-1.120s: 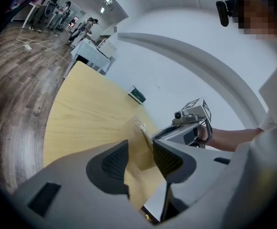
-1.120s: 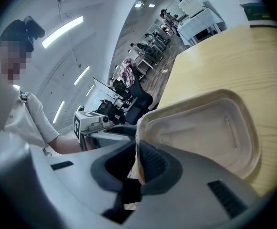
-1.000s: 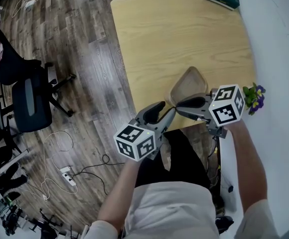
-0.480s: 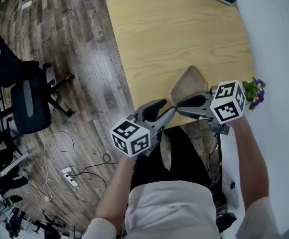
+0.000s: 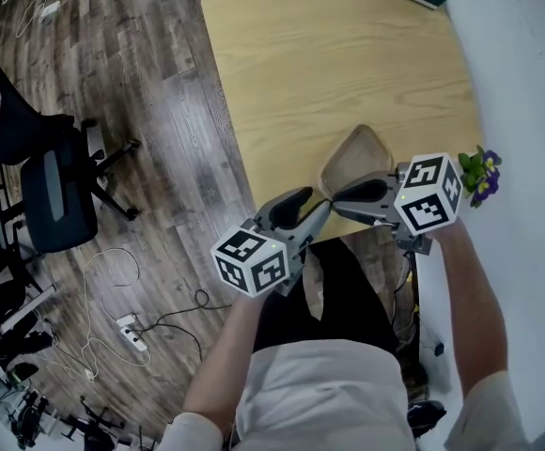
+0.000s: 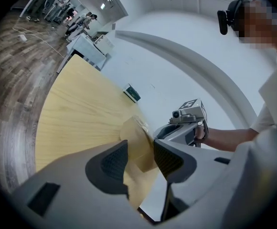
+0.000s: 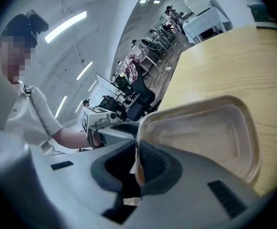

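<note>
From the head view, the left tongs [image 5: 315, 209] and right tongs [image 5: 340, 195] meet tip to tip over the near edge of the pale wooden table [image 5: 329, 64], with the beige, rounded, shallow moulded tray [image 5: 352, 158] just ahead of them and bare tabletop beyond. In the left gripper view the left tongs stand apart, the tray's smooth edge showing between them. In the right gripper view the right tongs clamp the tray's thin rim.

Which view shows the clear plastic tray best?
The right gripper view: the tray fills it, rim pinched in the right gripper's jaws. The head view shows it small; the left gripper view, edge-on.
</note>
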### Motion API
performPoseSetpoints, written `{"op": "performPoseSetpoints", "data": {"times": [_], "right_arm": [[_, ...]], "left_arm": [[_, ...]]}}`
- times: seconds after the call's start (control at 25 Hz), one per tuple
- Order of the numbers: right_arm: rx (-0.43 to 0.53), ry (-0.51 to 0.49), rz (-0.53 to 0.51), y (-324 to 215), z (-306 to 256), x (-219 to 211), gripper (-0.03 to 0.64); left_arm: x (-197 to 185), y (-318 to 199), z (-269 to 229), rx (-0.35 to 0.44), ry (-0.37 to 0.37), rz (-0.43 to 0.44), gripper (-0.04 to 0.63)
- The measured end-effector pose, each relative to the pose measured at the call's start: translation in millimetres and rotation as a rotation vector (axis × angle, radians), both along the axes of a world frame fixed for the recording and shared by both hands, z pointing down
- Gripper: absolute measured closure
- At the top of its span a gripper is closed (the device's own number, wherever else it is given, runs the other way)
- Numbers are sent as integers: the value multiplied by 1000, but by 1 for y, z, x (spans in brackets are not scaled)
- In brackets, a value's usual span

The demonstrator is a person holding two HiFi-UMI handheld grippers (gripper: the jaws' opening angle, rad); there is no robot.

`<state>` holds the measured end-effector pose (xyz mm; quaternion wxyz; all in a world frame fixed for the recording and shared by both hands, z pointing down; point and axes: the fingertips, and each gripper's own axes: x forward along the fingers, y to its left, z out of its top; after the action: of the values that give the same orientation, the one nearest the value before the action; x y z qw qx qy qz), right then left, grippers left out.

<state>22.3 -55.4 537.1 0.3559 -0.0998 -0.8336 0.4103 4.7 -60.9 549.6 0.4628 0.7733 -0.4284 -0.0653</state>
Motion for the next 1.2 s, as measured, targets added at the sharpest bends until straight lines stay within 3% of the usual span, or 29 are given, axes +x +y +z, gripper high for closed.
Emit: {"op": "performPoseSetpoints", "data": {"times": [0.36, 1.04, 1.12, 1.16, 1.2], "right_arm": [[40, 3, -8, -4, -2, -5, 583], [-6, 5, 10, 1, -1, -2, 583], [-30, -24, 0, 5, -8, -5, 583], [-52, -60, -9, 9, -16, -9, 585], [-61, -93, -20, 13, -26, -15, 586]], "left_arm": [[-8, -2, 12, -70, -32, -62, 446], [-5, 0, 17, -98, -66, -67, 436], [-10, 0, 23, -122, -102, -87, 436], [-15, 1, 30, -146, -144, -111, 472], [-21, 1, 36, -166, -182, -134, 567]]}}
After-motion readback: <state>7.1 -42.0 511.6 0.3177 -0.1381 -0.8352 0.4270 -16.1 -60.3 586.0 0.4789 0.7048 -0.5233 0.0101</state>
